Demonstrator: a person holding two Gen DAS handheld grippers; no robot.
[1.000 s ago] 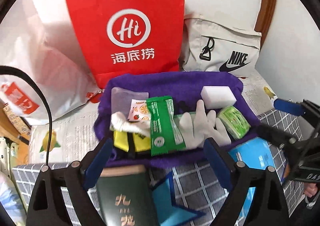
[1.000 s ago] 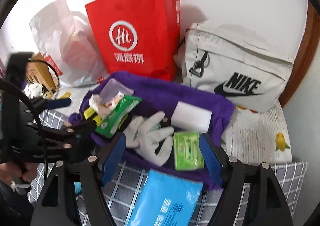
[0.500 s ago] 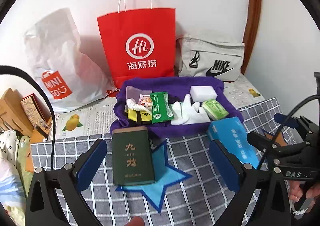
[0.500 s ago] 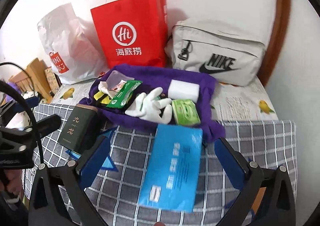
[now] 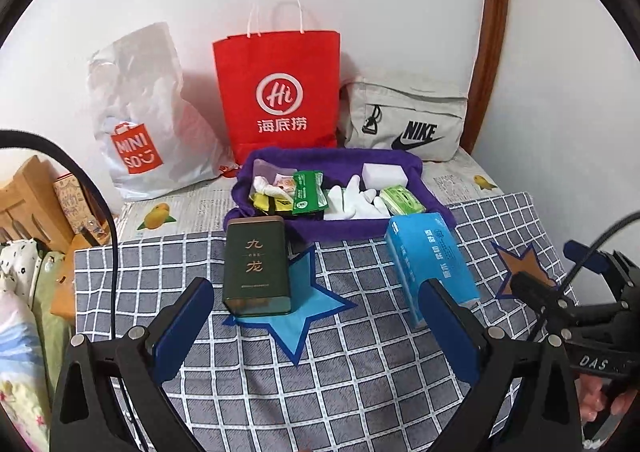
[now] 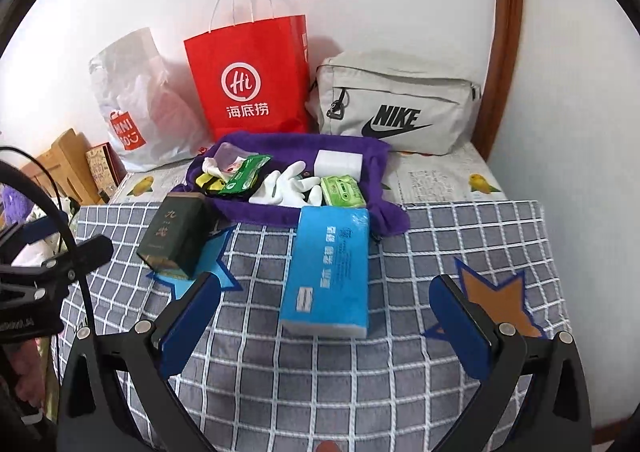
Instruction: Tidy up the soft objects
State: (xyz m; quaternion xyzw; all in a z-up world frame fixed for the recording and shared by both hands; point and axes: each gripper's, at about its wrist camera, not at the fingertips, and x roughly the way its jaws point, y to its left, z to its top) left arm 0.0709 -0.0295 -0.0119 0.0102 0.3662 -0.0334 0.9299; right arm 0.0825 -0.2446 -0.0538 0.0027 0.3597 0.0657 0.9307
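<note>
A purple towel (image 5: 384, 160) (image 6: 360, 148) lies at the back of the checked cloth. On it lie a white glove (image 5: 352, 200) (image 6: 288, 184), a white sponge (image 5: 384, 174) (image 6: 338, 162), a green tissue pack (image 5: 402, 200) (image 6: 344, 192), a green wipes packet (image 5: 308, 192) (image 6: 244, 174) and small sachets (image 5: 272, 192). A blue tissue pack (image 5: 432, 264) (image 6: 330, 268) lies in front of the towel. My left gripper (image 5: 316, 328) and my right gripper (image 6: 328, 324) are both open and empty, held back over the near cloth.
A dark green tin (image 5: 256, 264) (image 6: 176, 236) stands on a blue star patch. Behind the towel stand a red paper bag (image 5: 280, 92) (image 6: 248, 80), a white plastic bag (image 5: 140, 112) and a grey Nike bag (image 5: 404, 120) (image 6: 396, 104). Wooden items (image 5: 28, 196) sit left.
Both grippers have pulled back and up from the purple towel, so the tin, blue pack and checked cloth now show in full. Both stay open and empty.
</note>
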